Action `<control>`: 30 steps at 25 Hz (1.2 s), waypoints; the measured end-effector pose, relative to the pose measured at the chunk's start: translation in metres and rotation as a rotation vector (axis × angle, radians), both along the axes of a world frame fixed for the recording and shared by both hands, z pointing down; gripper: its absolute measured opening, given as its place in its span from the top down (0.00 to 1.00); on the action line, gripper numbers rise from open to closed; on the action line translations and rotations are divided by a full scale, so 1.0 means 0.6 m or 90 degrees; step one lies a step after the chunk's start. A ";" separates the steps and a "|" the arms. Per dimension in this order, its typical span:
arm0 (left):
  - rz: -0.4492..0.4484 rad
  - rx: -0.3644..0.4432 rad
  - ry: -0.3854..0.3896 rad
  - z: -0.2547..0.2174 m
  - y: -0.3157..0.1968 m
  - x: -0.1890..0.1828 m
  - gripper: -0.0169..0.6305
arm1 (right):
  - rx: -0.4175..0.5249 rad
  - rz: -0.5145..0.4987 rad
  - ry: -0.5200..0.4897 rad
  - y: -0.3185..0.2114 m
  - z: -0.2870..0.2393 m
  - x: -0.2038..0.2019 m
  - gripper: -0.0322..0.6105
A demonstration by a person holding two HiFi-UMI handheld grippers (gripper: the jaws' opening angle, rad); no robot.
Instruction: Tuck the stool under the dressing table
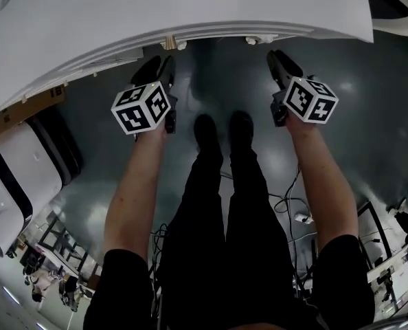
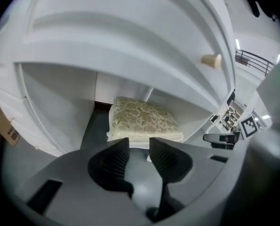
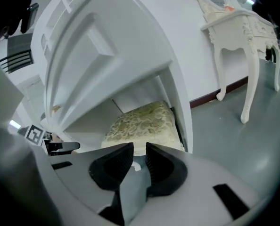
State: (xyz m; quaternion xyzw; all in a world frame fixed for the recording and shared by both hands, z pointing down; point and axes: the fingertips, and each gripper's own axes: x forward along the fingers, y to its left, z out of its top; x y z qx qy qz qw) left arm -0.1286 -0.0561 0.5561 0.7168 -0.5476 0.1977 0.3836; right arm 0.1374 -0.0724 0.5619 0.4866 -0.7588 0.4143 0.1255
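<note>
Head view hides stool [image 2: 144, 119] under dressing table [image 1: 156, 12], gripper views show it, left gripper [image 2: 139, 147], right gripper [image 3: 139, 150] parted

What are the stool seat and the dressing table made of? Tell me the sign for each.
Stool seat: apparently padded fabric, cream with a matte olive pattern; its soft, rounded edges suggest upholstery. Dressing table: smooth white painted finish with moulded panels, probably wood or board underneath, though the paint hides which.
</note>
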 end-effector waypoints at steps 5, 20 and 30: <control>-0.039 0.002 0.061 -0.129 0.053 0.016 0.81 | 0.004 -0.057 -0.005 0.093 -0.136 -0.025 0.81; 0.079 0.113 0.078 -0.583 0.248 0.098 0.90 | 0.139 -0.146 -0.096 0.248 -0.609 -0.099 0.85; 0.123 0.212 0.056 -0.778 0.308 0.140 0.92 | 0.243 -0.190 -0.094 0.324 -0.795 -0.083 0.86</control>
